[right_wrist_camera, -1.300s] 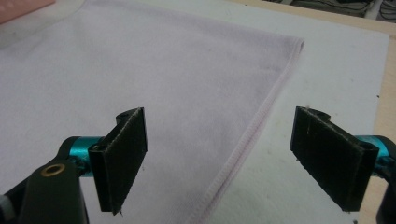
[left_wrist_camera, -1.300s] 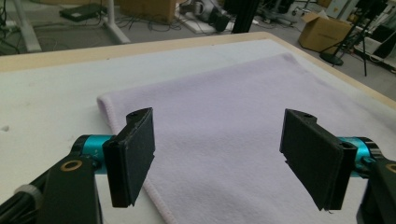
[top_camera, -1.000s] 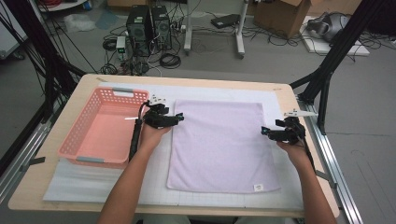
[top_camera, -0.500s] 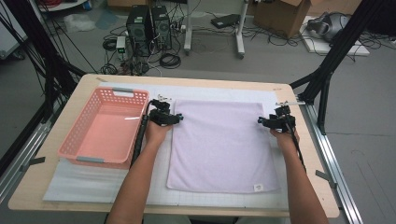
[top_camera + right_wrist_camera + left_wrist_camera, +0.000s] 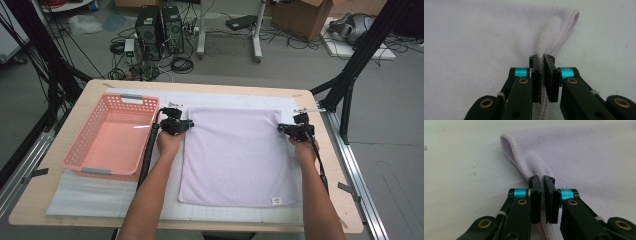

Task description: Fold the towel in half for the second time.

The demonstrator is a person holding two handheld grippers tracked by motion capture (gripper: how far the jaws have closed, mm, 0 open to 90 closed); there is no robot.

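A pale lilac towel (image 5: pixel 235 155) lies flat on the white mat in the middle of the table. My left gripper (image 5: pixel 184 124) is at the towel's far left edge; its jaws have just been closing and now pinch the hemmed edge (image 5: pixel 543 195), with cloth bunched between the pads. At the far right edge, my right gripper (image 5: pixel 286 128) has likewise just been closing and is shut on the stitched hem (image 5: pixel 542 75). Both far corners of the towel (image 5: pixel 506 141) (image 5: pixel 574 13) stick out just past the jaws.
A pink plastic basket (image 5: pixel 90 150) stands at the left of the table, close beside my left forearm. A white mat (image 5: pixel 100 195) covers most of the wooden tabletop. Black frame legs (image 5: pixel 350 85) rise off the table's right far corner.
My right gripper has moved inward onto the towel's right edge. Both pairs of jaws have closed on the towel's hem. The left hand has stayed in place.
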